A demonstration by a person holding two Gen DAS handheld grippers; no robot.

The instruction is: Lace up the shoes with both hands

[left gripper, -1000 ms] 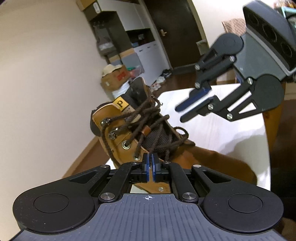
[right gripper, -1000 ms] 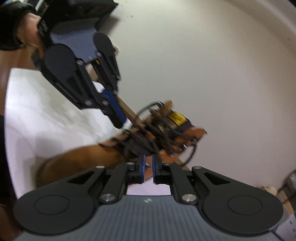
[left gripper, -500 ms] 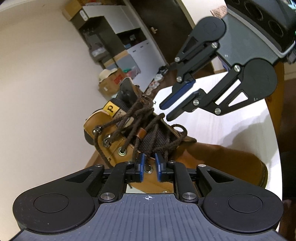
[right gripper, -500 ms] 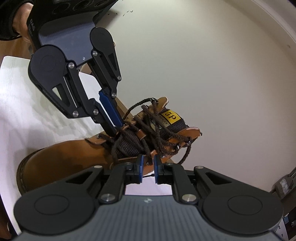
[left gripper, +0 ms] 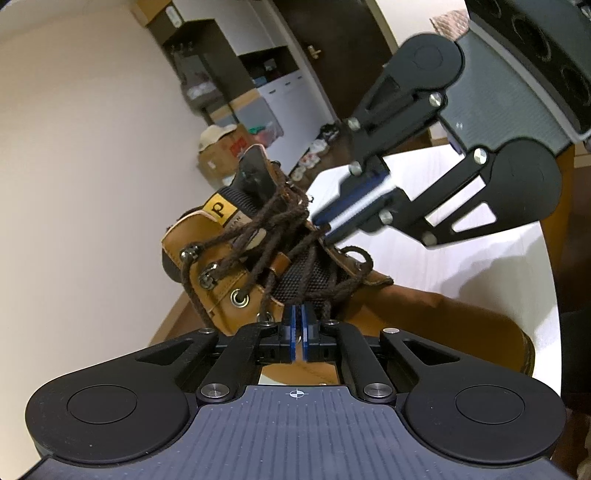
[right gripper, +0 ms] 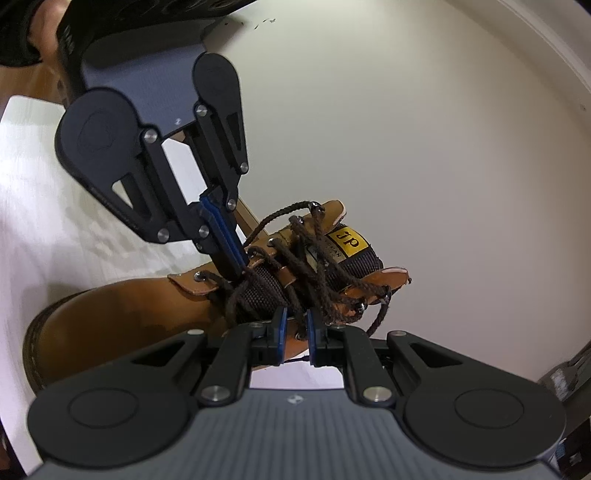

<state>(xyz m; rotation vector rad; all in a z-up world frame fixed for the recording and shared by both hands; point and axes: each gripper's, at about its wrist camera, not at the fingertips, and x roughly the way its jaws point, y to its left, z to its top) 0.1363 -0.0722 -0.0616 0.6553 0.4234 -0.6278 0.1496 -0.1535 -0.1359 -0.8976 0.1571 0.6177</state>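
A tan leather boot (left gripper: 406,314) (right gripper: 129,314) with a yellow tongue tag lies on the white table (left gripper: 480,266). Its brown lace (left gripper: 258,236) (right gripper: 306,273) criss-crosses loosely over the mesh tongue. My left gripper (left gripper: 298,317) (right gripper: 238,264) is closing. Its blue pads are almost together, with their tips in the lace crossings by a lower eyelet, pinching a strand. My right gripper (right gripper: 295,328) (left gripper: 327,230) comes in from the other side and is closing too. Its pads still stand apart, with a lace strand in the gap.
The table edge (right gripper: 55,221) runs just behind the boot, with wood floor below. Cardboard boxes (left gripper: 221,147), white drawers (left gripper: 280,99) and a dark door (left gripper: 332,48) stand far behind. A person's hand (right gripper: 44,22) holds the left gripper. A plain wall fills the right wrist view.
My left jaws were spread half a second ago and have come back together in the laces. The right gripper has moved down and in, from above the table to the boot's laces.
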